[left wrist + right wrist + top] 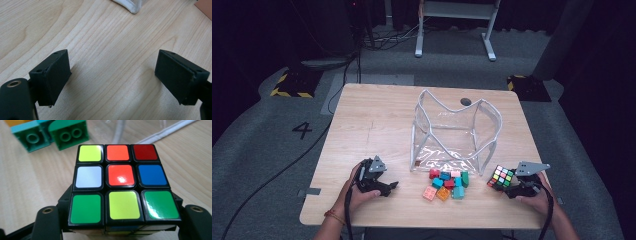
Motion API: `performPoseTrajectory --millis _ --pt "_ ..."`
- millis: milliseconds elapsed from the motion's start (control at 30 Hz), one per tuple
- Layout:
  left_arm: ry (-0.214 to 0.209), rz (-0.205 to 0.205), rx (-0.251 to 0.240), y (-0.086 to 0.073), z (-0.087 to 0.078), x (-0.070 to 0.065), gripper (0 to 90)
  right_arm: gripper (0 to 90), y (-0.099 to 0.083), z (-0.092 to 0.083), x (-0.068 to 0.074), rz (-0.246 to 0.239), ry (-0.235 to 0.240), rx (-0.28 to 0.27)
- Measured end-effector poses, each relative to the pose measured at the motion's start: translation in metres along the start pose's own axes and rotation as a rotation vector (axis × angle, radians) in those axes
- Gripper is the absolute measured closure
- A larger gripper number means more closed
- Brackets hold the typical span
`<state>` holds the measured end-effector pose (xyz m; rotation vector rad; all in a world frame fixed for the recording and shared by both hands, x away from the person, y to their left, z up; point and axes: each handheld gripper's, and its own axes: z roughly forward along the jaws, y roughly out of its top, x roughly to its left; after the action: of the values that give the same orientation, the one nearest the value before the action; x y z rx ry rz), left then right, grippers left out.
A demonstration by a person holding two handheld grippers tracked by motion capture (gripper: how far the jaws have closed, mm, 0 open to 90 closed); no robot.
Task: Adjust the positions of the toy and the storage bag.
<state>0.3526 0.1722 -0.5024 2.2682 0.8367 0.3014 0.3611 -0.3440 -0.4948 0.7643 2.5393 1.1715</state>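
A scrambled puzzle cube [501, 177] sits tilted at the table's front right, between the jaws of my right gripper [513, 186]. In the right gripper view the cube [120, 180] has an orange centre on its upper face, and both jaws of the right gripper [120, 222] press on its lower sides. My left gripper [388, 188] rests at the front left, held by a hand and pointing right. Its jaws stand wide apart over bare wood in the left gripper view [112, 77], with nothing between them.
A clear plastic bag [455, 132] with white piping stands open in the middle of the wooden table [372, 125]. Several coloured bricks [447, 182] lie in a cluster in front of it. A green brick [68, 135] and a teal brick [30, 137] lie just beyond the cube.
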Motion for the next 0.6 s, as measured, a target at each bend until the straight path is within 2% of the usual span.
performPoseTrajectory --millis 67,100,133,167,233,300,433,600 --pt "0.009 0.002 0.001 0.0 0.0 0.0 11.6 33.6 0.0 0.001 -0.001 0.017 -0.016 -0.009" --pt "0.012 -0.004 0.004 0.0 0.0 -0.001 11.1 33.6 -0.001 0.002 -0.005 0.051 -0.047 -0.027" --pt "0.012 -0.004 0.004 0.0 0.0 -0.001 11.1 33.6 -0.001 0.002 -0.005 0.051 -0.047 -0.027" --pt "0.019 0.003 0.003 0.0 0.0 0.0 11.1 33.6 -0.002 0.002 -0.009 0.076 -0.068 -0.036" --pt "0.019 0.004 0.003 0.0 0.0 0.0 11.1 33.6 -0.001 0.002 -0.01 0.079 -0.083 -0.037" --pt "-0.002 -0.015 0.005 0.0 0.001 0.0 11.0 33.7 -0.001 0.002 -0.014 0.109 -0.115 -0.034" --pt "-0.006 -0.014 0.004 0.0 0.001 0.0 11.0 33.7 -0.002 0.001 -0.018 0.137 -0.125 -0.042" --pt "-0.006 -0.013 0.004 0.0 0.001 0.0 11.0 33.8 -0.002 0.0 -0.02 0.142 -0.144 -0.044"
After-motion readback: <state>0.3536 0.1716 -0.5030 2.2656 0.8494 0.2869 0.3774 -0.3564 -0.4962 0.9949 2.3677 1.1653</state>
